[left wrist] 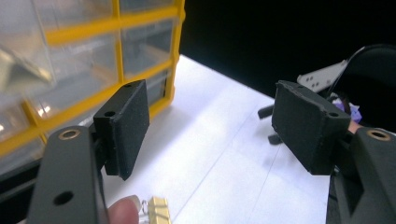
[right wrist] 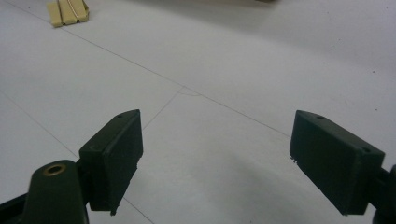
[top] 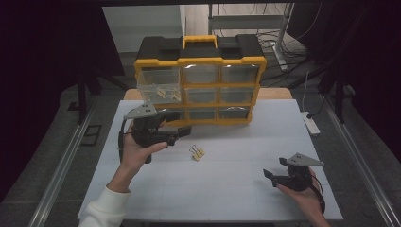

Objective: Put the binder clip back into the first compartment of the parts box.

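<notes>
Room around me dark, white counter [top: 236,189] evenly lit from above; soft shadows; drawers glare, blurred close up.

On the white desk [top: 227,189] in front of me stands a yellow and black organizer [top: 200,80] with clear drawers, upright at the far side. My left tool [top: 182,133] is in my left hand [top: 135,153], just in front of the lowest row of drawers, and it points to the right. Its jaws are apart and nothing is between them. A small beige binder clip [top: 198,152] lies flat on the desk, near this tool and a little closer to me. My right tool [top: 273,171] rests low at the right near corner of the desk, in my right hand [top: 307,194], well apart from the clip. Its jaws point to the left.
</notes>
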Tool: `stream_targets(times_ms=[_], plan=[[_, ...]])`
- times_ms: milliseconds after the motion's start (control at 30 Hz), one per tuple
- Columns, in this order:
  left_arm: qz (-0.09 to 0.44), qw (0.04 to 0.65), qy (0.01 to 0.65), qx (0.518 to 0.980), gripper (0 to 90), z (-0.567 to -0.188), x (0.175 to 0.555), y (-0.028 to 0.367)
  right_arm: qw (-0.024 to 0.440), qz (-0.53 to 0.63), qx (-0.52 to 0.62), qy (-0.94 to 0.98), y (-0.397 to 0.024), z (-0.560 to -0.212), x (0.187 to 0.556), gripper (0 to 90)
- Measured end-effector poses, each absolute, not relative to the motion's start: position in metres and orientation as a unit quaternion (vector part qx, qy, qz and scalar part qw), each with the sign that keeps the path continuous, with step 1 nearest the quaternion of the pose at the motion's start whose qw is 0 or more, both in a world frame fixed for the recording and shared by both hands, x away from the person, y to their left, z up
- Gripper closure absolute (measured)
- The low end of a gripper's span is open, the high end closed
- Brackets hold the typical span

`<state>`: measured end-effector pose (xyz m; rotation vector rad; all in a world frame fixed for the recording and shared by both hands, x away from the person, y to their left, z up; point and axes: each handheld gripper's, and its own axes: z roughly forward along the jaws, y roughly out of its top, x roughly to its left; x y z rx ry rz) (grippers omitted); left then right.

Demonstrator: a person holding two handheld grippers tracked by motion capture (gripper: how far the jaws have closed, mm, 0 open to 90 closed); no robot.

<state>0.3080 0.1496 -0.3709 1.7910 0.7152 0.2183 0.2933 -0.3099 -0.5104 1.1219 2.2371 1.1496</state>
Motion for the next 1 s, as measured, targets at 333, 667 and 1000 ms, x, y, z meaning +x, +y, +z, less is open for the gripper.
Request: stream_targets(times_ms=[333, 667, 1000], plan=[[0.07, 0.528, 0.318, 0.784, 28.3, -0.401, 0.324, 0.133, 0.193, 0.409, 0.4, 0.797, -0.31, -0.511, 0.293, 17.5], [0.062, 0.47, 0.355, 0.805, 26.6, -0.435, 0.344, 0.124, 0.192, 0.409, 0.4, 0.797, -0.309, -0.511, 0.294, 17.4], [0.029, 0.437, 0.386, 0.812, 24.9, -0.467, 0.365, 0.117, 0.191, 0.409, 0.4, 0.798, -0.31, -0.511, 0.294, 17.3]])
